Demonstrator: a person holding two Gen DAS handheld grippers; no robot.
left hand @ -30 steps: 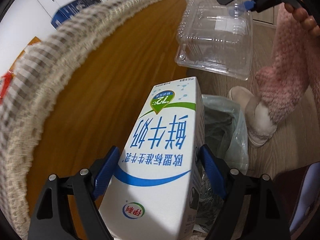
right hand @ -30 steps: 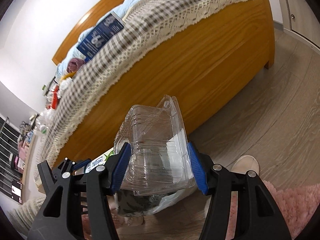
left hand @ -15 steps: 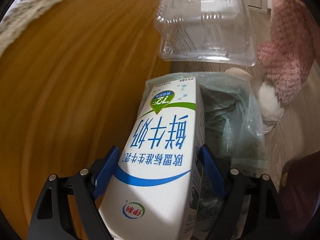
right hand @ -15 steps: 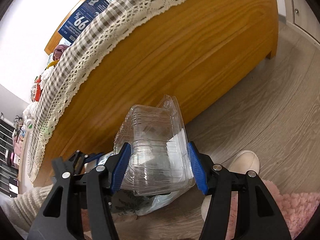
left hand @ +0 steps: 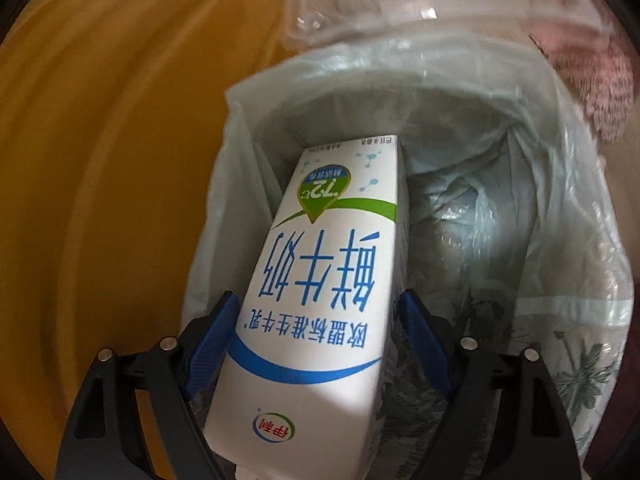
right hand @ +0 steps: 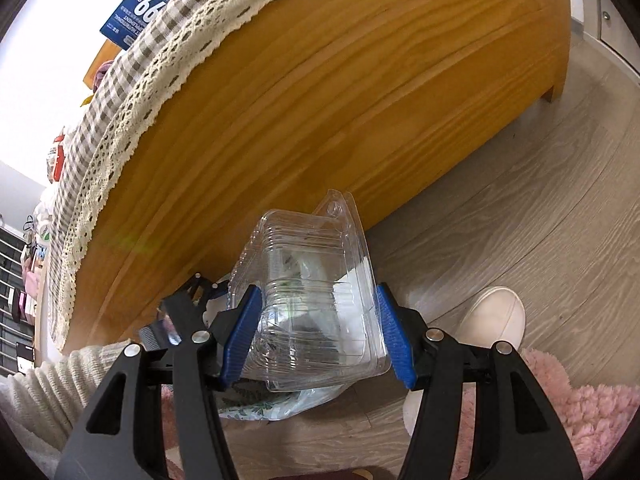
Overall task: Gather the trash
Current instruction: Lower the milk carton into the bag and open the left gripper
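My left gripper (left hand: 318,332) is shut on a white and blue milk carton (left hand: 320,292), whose far end reaches down into the mouth of a bin lined with a pale green bag (left hand: 552,240). In the right wrist view my right gripper (right hand: 318,332) is shut on a clear plastic clamshell box (right hand: 316,300), held just above the bin bag (right hand: 280,404). The left gripper (right hand: 188,308) shows at the box's left, on a cream sleeve (right hand: 48,392). The clamshell's blurred underside (left hand: 440,4) fills the top of the left wrist view.
A wooden bed side (right hand: 340,100) with a checked, lace-edged cover (right hand: 132,80) rises right behind the bin. Grey wood floor (right hand: 540,208) lies to the right. A white slipper (right hand: 492,316) and a pink fluffy trouser leg (right hand: 560,412) stand close by the bin.
The left gripper has dropped with the carton from beside the bed edge down into the bin's mouth. The right gripper has sunk a little with the clamshell, closer over the bin.
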